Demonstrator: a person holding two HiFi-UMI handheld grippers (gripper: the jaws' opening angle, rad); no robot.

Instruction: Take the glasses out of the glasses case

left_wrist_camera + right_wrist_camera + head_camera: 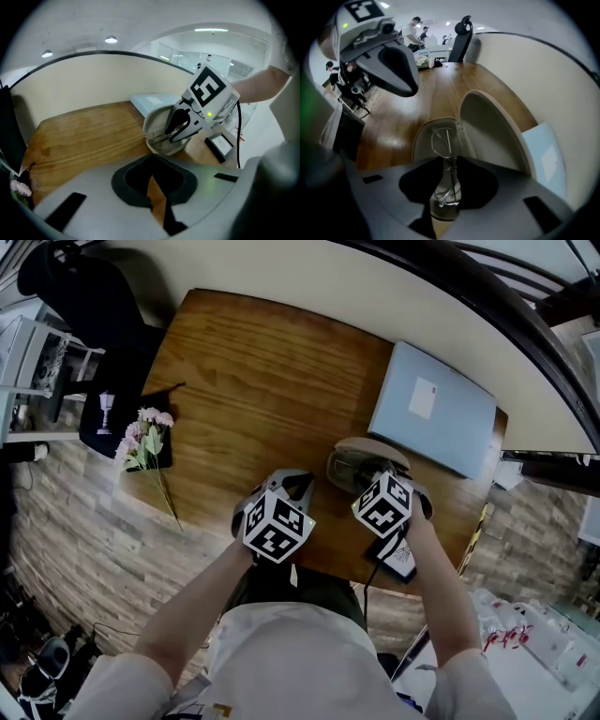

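Wood-grain worktop [253, 371] fills my head view, and I'm reading it from the left. A sprig of pink flowers [142, 435] lies out at the left edge, well apart from the action. Next comes my left gripper [298, 486], hovering over the near part of the worktop just left of the glasses case [361, 448]. Its own view has the left gripper [151, 161] with jaws drawn together, tips meeting, only a sliver of wood showing below them and nothing held.

Now the middle. The glasses case [157, 124] sits open, pale lid standing up behind the tray. My right gripper [364, 472] is dipped straight into it; from the left gripper view I see the right gripper [173, 133] reaching down inside the shell.

Right gripper view confirms it: the right gripper [447, 161] is pinched narrow on the thin wire frame of the glasses [442, 140]. One lens loop shows ahead of the jaws, another below them. The glasses lie inside the tray of the glasses case [487, 126], with its lid up on the right.

Further right, a flat pale-blue device [433, 409] rests at the far corner, just beyond the case. A small black gadget [398, 557] sits at the near edge under my right hand.
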